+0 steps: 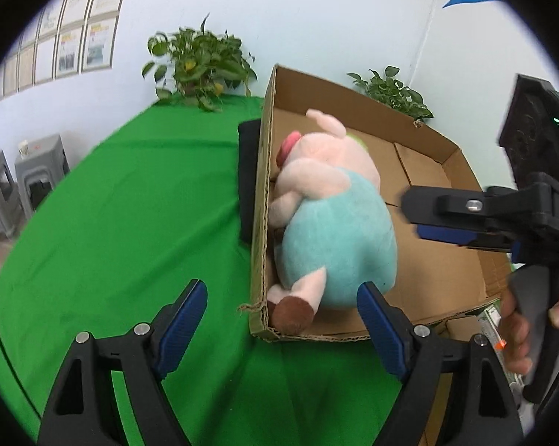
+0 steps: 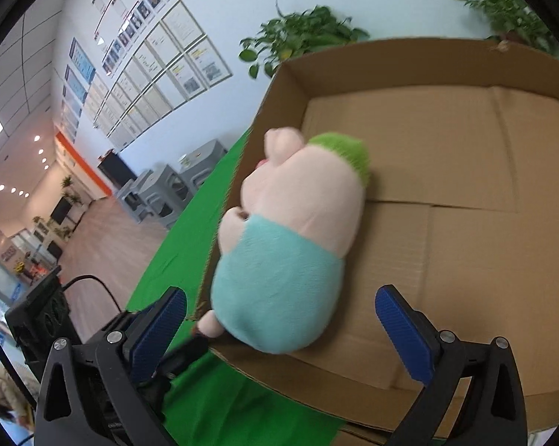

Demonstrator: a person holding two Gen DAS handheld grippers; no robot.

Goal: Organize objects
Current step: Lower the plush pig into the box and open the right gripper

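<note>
A plush pig (image 1: 328, 219) in a teal outfit lies inside a shallow cardboard box (image 1: 446, 148) against its left wall, on a green table (image 1: 131, 204). It also shows in the right wrist view (image 2: 290, 245), with the box (image 2: 465, 186) around it. My left gripper (image 1: 283, 319) is open and empty, just in front of the box's near left corner. My right gripper (image 2: 281, 319) is open and empty, hovering over the box's near edge behind the pig. The right gripper also shows in the left wrist view (image 1: 428, 219), over the box.
A black object (image 1: 248, 178) lies against the box's outer left wall. Two potted plants (image 1: 197, 63) (image 1: 391, 93) stand at the table's far edge. Grey stools (image 1: 38, 171) stand off the table to the left. Printed packaging (image 1: 498, 334) lies beside the box's right front.
</note>
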